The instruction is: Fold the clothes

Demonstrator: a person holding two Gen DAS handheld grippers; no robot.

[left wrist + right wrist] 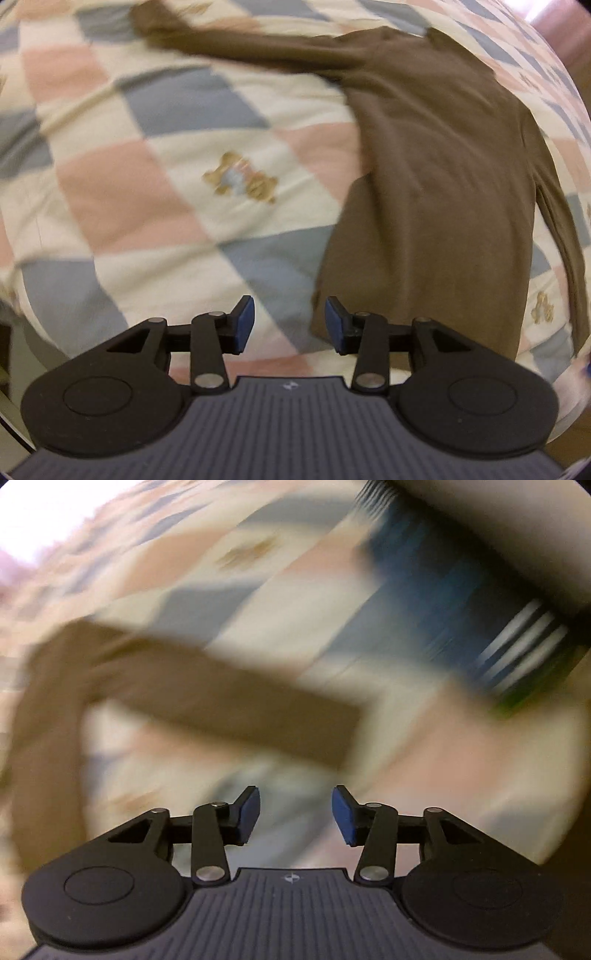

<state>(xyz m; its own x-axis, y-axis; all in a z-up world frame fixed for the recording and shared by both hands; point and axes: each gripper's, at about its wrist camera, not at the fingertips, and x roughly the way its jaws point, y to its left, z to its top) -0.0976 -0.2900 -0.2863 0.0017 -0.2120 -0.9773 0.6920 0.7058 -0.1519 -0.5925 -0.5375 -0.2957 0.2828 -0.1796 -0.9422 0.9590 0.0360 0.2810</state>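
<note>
A brown long-sleeved top (436,177) lies flat on a checked quilt (147,192), its body running down the right of the left wrist view and one sleeve (236,44) stretched toward the upper left. My left gripper (289,324) hovers over the quilt just left of the top's lower hem corner, open, with nothing between its blue pads. The right wrist view is badly blurred. There my right gripper (295,814) is open and empty above the quilt, and a brown sleeve (221,698) lies across the middle, a little beyond the fingertips.
The quilt (461,760) has pink, grey-blue and cream squares with small bear motifs (240,179). A blue garment with white stripes (480,620) lies at the upper right of the right wrist view, under a pale object. The bed's edge falls away at the left wrist view's lower left.
</note>
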